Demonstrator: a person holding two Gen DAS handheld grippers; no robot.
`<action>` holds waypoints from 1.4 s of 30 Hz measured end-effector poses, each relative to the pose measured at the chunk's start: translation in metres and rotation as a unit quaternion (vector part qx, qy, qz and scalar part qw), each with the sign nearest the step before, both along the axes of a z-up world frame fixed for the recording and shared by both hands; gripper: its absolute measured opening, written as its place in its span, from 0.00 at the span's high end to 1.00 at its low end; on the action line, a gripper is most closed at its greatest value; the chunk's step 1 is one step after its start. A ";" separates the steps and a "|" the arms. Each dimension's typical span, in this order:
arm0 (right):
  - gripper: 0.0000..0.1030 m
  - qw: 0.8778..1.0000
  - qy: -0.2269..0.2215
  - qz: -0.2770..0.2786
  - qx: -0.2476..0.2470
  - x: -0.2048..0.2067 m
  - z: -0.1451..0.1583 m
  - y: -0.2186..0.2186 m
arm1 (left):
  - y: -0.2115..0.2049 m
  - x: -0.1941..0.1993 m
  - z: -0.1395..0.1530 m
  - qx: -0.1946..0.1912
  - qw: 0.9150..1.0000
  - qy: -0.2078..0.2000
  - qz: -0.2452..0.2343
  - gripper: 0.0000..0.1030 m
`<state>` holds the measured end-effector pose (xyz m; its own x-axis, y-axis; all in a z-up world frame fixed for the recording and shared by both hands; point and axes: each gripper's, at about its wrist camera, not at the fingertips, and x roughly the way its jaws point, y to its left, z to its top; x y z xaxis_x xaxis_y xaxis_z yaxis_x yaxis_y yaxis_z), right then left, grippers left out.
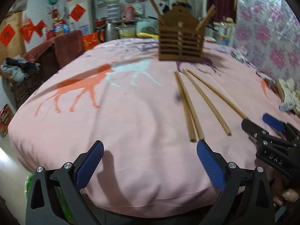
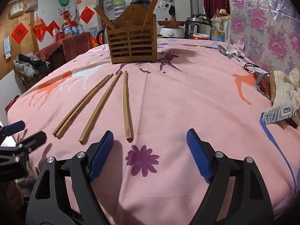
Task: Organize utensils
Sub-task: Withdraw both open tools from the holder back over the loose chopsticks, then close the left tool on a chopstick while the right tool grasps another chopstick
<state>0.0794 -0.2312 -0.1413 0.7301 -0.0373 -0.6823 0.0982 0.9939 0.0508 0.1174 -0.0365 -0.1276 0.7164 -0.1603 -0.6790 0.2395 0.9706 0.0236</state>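
Right gripper (image 2: 150, 153) and left gripper (image 1: 150, 163) both spread wide, nothing held. Four chopsticks (image 2: 105, 105) loose on the cloth (image 2: 187, 97), holder (image 2: 132, 41) well behind. Risk: soft cloth gives, fingers snag fabric or grab two sticks lying together

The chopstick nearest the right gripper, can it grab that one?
Probably yes. The right gripper is open, and that chopstick lies alone on the pink cloth just ahead-left, nothing covering it.
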 end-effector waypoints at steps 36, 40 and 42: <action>0.23 0.999 -0.010 -0.028 0.023 -0.002 0.001 -0.016 | -0.009 0.043 -0.003 0.002 1.000 -0.018 0.001 0.65; 0.24 0.999 -0.014 -0.027 0.031 -0.003 0.002 -0.017 | -0.011 0.045 -0.003 0.015 1.000 -0.020 0.007 0.90; 0.28 0.999 -0.019 -0.021 0.040 -0.004 0.004 -0.017 | -0.001 0.047 -0.003 0.011 1.000 -0.018 0.023 0.91</action>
